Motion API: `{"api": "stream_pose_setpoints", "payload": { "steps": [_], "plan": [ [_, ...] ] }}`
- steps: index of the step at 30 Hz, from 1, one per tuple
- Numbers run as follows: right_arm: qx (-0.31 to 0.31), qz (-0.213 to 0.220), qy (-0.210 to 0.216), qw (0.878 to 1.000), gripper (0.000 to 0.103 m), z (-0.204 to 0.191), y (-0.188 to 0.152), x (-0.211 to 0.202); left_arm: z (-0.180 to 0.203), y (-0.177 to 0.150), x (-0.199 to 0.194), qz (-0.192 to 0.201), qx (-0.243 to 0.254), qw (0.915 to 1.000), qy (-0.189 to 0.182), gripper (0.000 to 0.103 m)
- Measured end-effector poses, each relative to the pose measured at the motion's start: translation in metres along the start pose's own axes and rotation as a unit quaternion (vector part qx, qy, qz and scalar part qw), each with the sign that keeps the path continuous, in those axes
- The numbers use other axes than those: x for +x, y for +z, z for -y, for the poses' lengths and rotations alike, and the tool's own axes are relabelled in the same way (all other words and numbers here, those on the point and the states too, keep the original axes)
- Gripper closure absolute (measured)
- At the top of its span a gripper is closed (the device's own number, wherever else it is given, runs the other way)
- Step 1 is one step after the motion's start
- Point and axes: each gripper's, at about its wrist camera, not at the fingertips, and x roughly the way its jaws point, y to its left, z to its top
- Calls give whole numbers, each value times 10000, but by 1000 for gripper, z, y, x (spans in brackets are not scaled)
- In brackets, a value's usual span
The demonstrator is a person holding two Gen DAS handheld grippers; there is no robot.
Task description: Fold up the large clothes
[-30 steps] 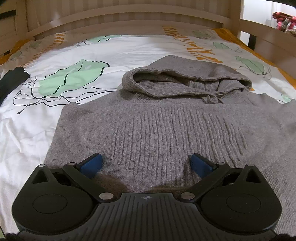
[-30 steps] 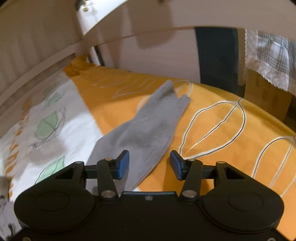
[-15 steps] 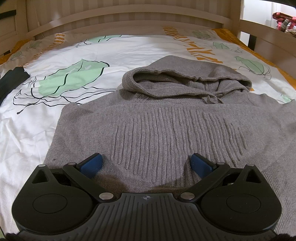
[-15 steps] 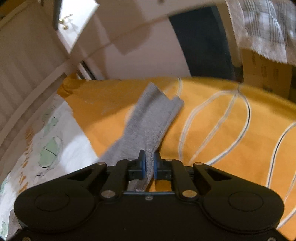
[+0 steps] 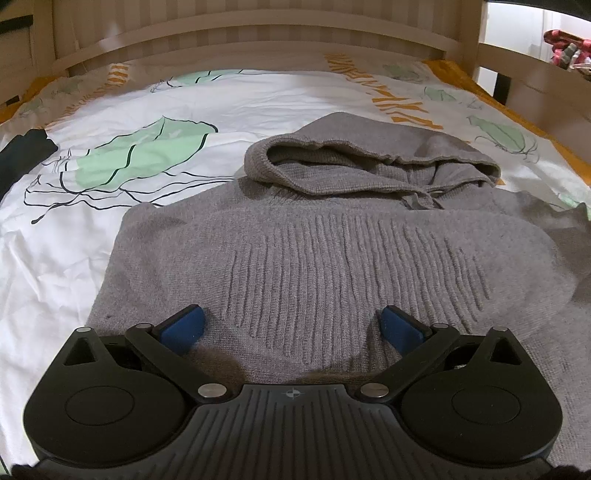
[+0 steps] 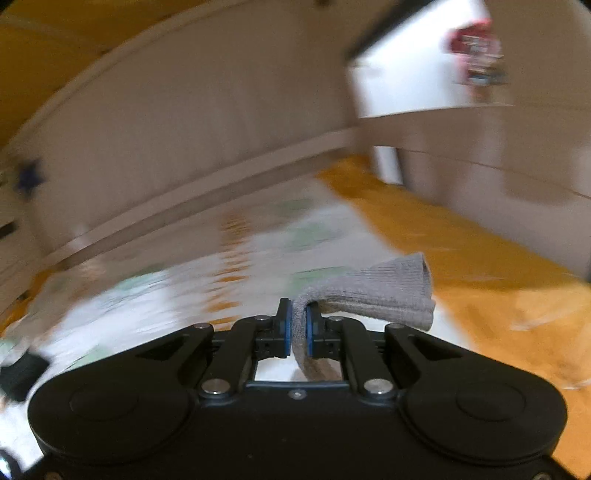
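Note:
A grey knitted hoodie (image 5: 332,251) lies flat on the bed, front up, its hood (image 5: 369,158) toward the headboard. My left gripper (image 5: 291,325) is open and empty, its blue pads spread wide just above the hoodie's lower body. My right gripper (image 6: 298,328) is shut on the hoodie's grey sleeve (image 6: 373,295), holding it lifted above the bed, the cuff end hanging to the right. The right wrist view is motion-blurred.
The bedsheet (image 5: 110,155) is white with green leaf prints and an orange border (image 6: 461,266). A wooden headboard (image 5: 258,33) stands behind, a side rail (image 5: 535,81) at right. A dark item (image 5: 22,155) lies at the bed's left edge.
My right gripper closed on the sleeve, lifted it off the bed and swung left toward the headboard side. The sleeve side of the hoodie shifted slightly. My left gripper stayed still.

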Motion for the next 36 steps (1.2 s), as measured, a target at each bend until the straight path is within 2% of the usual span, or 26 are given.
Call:
{"api": "stream_pose_setpoints", "payload": {
  "steps": [6,10,13,16,17,19,20,21,23,27,31,34,36],
  "plan": [
    [-493,-402,1112,9918,88,-113,-36,29,-2,0,-1,8,-27,10000,-55,0],
    [-738,-924,1480,9819,88,-162,-78,58,-3,0,-1,6,-38,10000,-87,0],
    [-1195,-1365,1481,9722,88,-192,-119,76,-5,0,-1,12,-54,9999,-127,0],
    [-1344,-1788,1454,9638,86,-200,-152,87,-7,1,-3,-22,-27,9998,-202,0],
    [-1379,-1896,1431,9615,80,-196,-159,85,-8,2,-4,-53,2,9997,-242,0],
    [-1378,-2132,1381,9573,79,-196,-171,78,-12,4,-6,-155,120,9991,-384,0],
    [-1327,-2202,1390,9563,73,-191,-170,74,-14,5,-8,-203,189,9985,-478,0],
    [-1275,-2273,1401,9552,59,-188,-169,70,-15,5,-10,-245,247,9978,-568,0],
    [-1184,-2359,1394,9544,48,-181,-162,60,-21,4,-16,-334,376,9957,-779,0],
    [-1024,-2438,1359,9548,48,-159,-143,45,-33,2,-29,-412,316,9908,-1249,0],
    [-735,-2350,1182,9620,47,-132,-131,34,-39,3,-37,-458,-83,9793,-1971,1],
    [-505,-2236,1070,9675,47,-117,-130,29,-39,8,-36,-411,-540,9679,-2419,1],
    [-294,-2182,1047,9698,47,-109,-132,26,-38,11,-26,-576,-884,9600,-2595,1]
  ]
}}
